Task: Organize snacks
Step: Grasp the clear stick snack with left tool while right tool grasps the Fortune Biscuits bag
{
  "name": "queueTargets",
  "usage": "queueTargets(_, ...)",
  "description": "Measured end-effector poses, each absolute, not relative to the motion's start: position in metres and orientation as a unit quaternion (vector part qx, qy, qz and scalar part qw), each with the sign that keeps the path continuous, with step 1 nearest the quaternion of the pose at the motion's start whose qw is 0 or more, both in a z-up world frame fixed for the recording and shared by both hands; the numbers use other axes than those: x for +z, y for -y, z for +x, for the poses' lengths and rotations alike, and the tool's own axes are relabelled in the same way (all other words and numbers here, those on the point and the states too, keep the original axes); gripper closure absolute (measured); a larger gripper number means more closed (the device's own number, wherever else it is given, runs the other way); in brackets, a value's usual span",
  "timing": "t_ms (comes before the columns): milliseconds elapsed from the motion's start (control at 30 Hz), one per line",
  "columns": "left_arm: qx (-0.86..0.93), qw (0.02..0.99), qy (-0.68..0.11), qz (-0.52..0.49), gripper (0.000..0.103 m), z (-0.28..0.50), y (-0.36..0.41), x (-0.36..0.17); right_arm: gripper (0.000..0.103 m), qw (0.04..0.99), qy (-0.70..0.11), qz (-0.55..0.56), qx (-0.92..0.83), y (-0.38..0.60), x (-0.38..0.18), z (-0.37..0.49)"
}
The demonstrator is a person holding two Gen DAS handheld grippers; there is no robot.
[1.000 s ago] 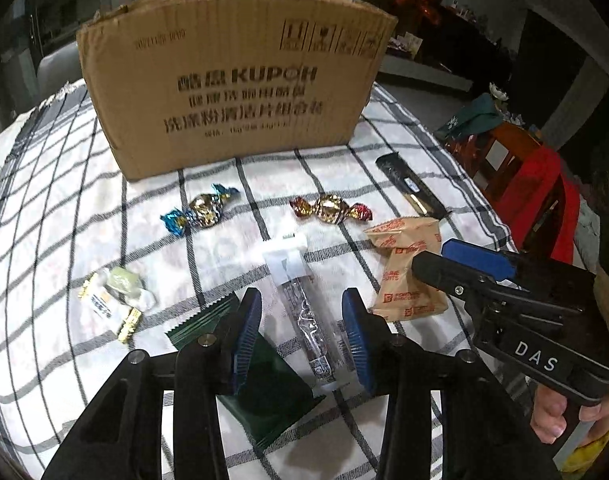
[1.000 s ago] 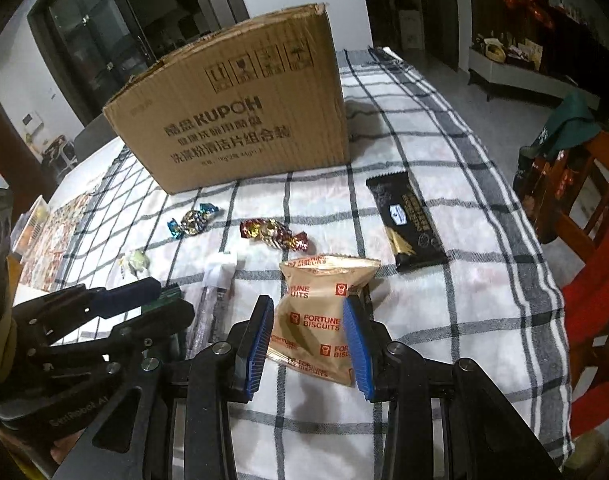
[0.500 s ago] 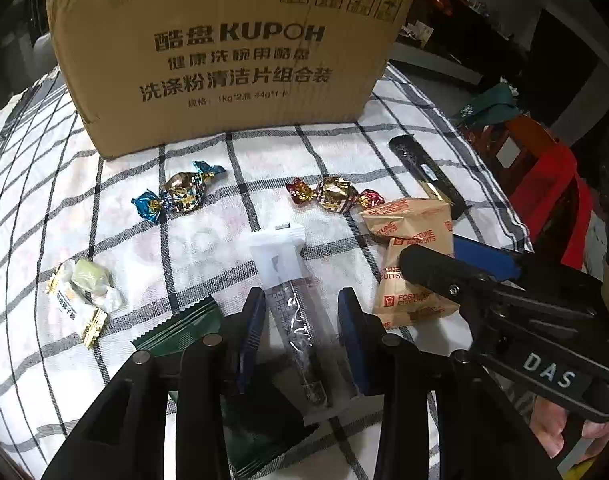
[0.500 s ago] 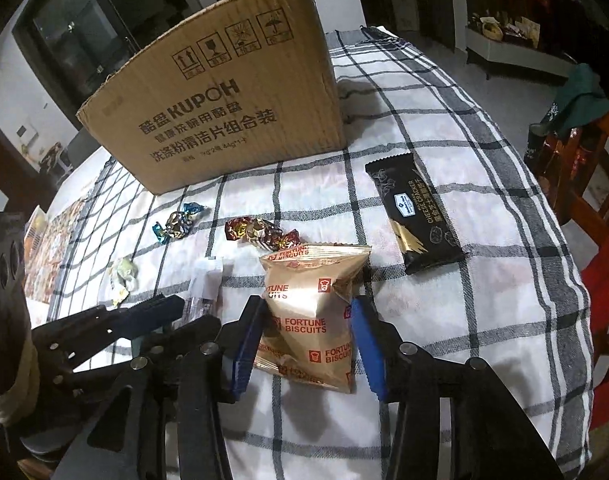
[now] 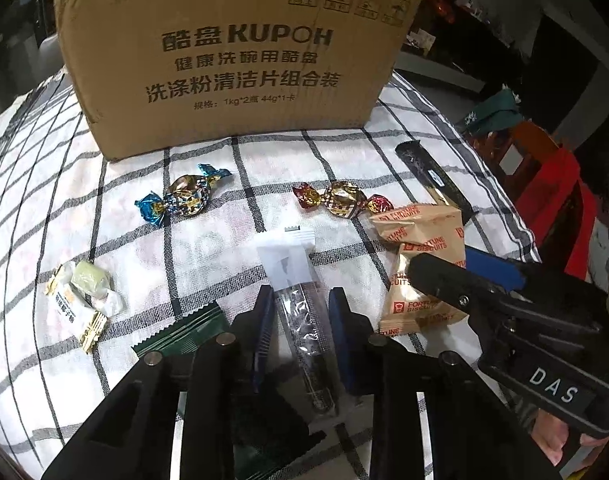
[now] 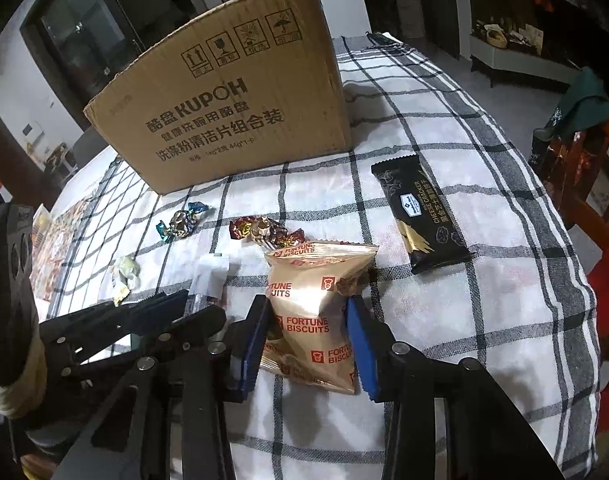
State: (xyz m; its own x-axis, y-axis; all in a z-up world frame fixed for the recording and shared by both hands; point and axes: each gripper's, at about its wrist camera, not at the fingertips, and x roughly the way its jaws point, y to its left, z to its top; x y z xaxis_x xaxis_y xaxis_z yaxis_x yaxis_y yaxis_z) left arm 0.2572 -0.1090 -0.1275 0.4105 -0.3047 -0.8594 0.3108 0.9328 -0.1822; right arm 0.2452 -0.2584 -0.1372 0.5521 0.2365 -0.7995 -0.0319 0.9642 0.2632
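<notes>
A clear stick packet (image 5: 300,320) with a white top lies on the checked cloth between the fingers of my left gripper (image 5: 300,308). Its jaws are closing and the pads meet the packet's edges. A tan Fortune Biscuits bag (image 6: 308,312) sits between the blue pads of my right gripper (image 6: 308,320), whose jaws are closing and squeeze its sides. The two grippers stand side by side, left gripper (image 6: 160,320) just left of the bag. A dark green packet (image 5: 184,332) lies partly under the left fingers.
A tall KUPOH cardboard box (image 5: 232,60) stands behind the snacks. In front of it lie a blue-ended candy (image 5: 184,200), a red-ended candy (image 5: 342,200), a pale wrapped sweet (image 5: 84,292) and a black cheese cracker bar (image 6: 420,216). Red chairs (image 5: 556,192) stand past the table's right edge.
My left gripper came down and forward over the stick packet and its jaws narrowed onto it. The right jaws widened around the biscuit bag, then narrowed against its sides.
</notes>
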Motion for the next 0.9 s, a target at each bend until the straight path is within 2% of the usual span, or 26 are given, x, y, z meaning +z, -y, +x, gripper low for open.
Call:
queueTargets(300, -0.195, 0.841, -0.505, -0.029, 0.082, 0.25, 0.097, -0.118, 0.065, 0.879, -0.458, 0.11, 0.071, 0.259, -0.131, 0.237)
queueTargets(900, -0.198, 0.872, -0.445, -0.042, 0.082, 0.234, 0.081, -0.069, 0.065, 0.902, -0.413, 0.093, 0.084, 0.249, -0.09, 0.225)
